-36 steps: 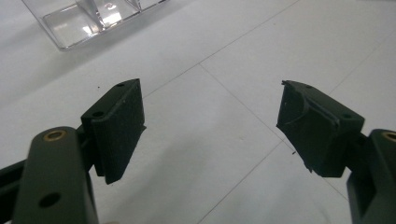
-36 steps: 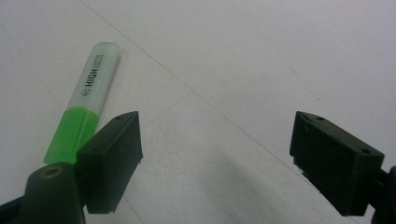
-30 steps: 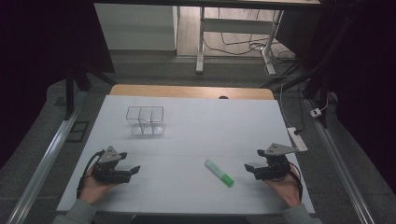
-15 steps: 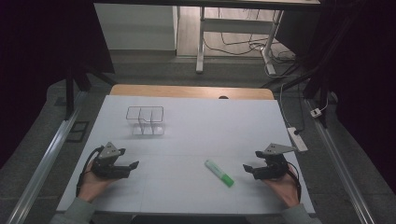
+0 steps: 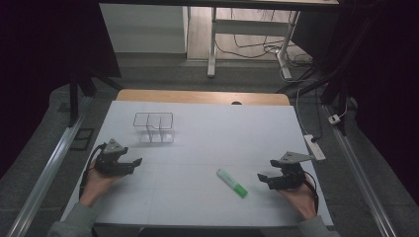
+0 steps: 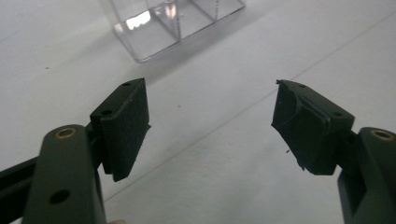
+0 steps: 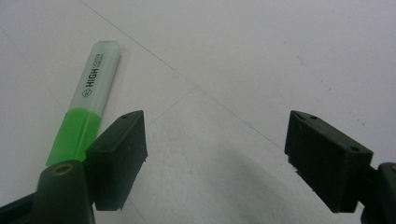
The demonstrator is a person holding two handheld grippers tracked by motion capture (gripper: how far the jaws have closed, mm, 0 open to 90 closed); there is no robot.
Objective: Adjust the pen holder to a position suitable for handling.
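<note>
High view: the left gripper (image 5: 132, 164) is resting wide apart near the clear box (image 5: 154, 128). The right gripper (image 5: 262, 178) is gaping empty beside the green marker (image 5: 232, 183).

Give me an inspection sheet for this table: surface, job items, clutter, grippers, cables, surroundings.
Surface: white table top, bare wooden strip along the far edge.
Job's things: green highlighter lying flat, capped, near the right hand-held gripper; clear divided box standing at far left, looks empty.
Clutter: nothing seen.
Grippers: left hand-held gripper open, holding nothing, pointing toward the box; right one open, holding nothing, highlighter just outside its jaws.
Cables: power strip at the table's right edge; loose cables on the floor beyond.
Surroundings: dark room, white table legs behind.
</note>
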